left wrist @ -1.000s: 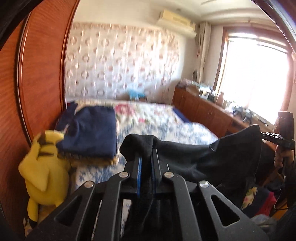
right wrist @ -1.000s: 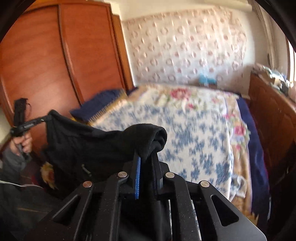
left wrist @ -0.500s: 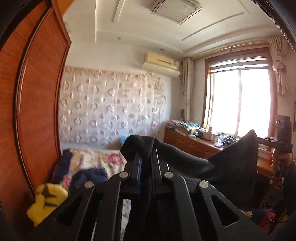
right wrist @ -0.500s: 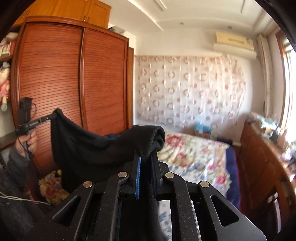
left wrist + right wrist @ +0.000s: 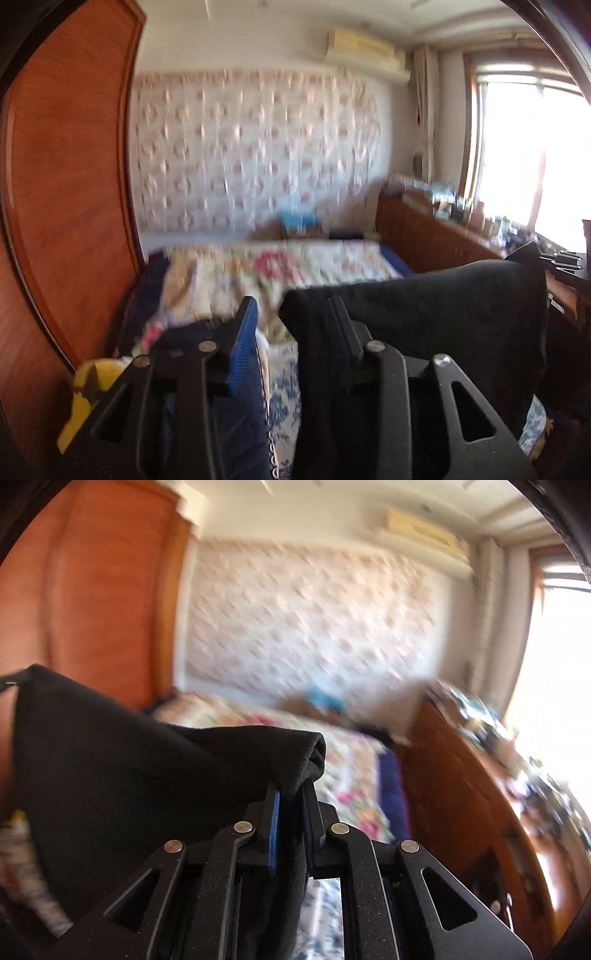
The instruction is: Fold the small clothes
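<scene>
- Black fleece garment [image 5: 122,775]: hung in the air above the near end of the bed, stretched between the two grippers; both views were motion-blurred.
- Left gripper [image 5: 291,314]: jaws stood well apart. The garment [image 5: 424,317] draped over the right-hand finger only, and the blue-padded finger [image 5: 245,339] was bare.
- Right gripper [image 5: 293,797]: jaws nearly together, pinching a bunched corner of the garment between the pads.
- Bed [image 5: 295,266]: floral cover, beyond and below the garment.
- Wooden wardrobe [image 5: 66,206]: at the left of the bed.
- Yellow plush toy [image 5: 83,395]: at the wardrobe's foot, partly hidden by the left gripper.
- Wooden sideboard [image 5: 465,797]: along the window side, with small clutter on top.
</scene>
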Tool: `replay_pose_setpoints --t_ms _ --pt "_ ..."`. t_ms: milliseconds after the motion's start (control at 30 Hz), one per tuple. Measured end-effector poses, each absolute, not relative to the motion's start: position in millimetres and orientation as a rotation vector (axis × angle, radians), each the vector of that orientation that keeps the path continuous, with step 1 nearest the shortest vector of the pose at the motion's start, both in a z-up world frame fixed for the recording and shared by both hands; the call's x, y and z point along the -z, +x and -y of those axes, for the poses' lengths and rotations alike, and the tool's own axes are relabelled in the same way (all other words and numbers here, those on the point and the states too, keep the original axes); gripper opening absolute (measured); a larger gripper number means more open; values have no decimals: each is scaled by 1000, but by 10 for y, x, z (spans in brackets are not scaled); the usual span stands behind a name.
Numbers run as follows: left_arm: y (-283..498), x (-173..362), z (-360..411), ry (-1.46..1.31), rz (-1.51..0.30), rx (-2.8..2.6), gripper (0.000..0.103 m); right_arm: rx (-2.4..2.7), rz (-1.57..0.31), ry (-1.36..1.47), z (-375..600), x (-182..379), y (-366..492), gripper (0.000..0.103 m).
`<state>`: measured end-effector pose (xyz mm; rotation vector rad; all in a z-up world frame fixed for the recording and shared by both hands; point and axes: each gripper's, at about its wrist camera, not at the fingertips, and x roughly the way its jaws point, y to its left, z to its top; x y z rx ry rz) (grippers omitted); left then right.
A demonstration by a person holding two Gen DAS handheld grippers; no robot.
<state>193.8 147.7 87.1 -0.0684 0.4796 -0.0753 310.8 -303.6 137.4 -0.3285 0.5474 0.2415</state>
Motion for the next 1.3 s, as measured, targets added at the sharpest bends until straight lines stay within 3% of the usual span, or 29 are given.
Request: replay_pose_setpoints --t_ms 33,100,200,867,1167,1300 --pt "2000 -784 -1464 -71 -503 68 41 -219 -584 -336 3036 -1207 3243 18" --pt "2092 -472 -1478 -79 -570 66 47 -159 -652 -358 3026 -840 3468 42" --pt "2042 -202 -1375 -74 -613 80 52 -173 -713 -320 3108 -489 3524 48" --pt "839 712 -1079 -108 -759 145 53 -270 -841 -146 3913 569 1922 49" --pt "565 1065 -1128 -123 -843 142 53 -265 -863 -107 3993 798 1766 40" --pt "592 1124 -1065 -96 -863 143 53 -306 -856 -126 3924 802 1711 9"
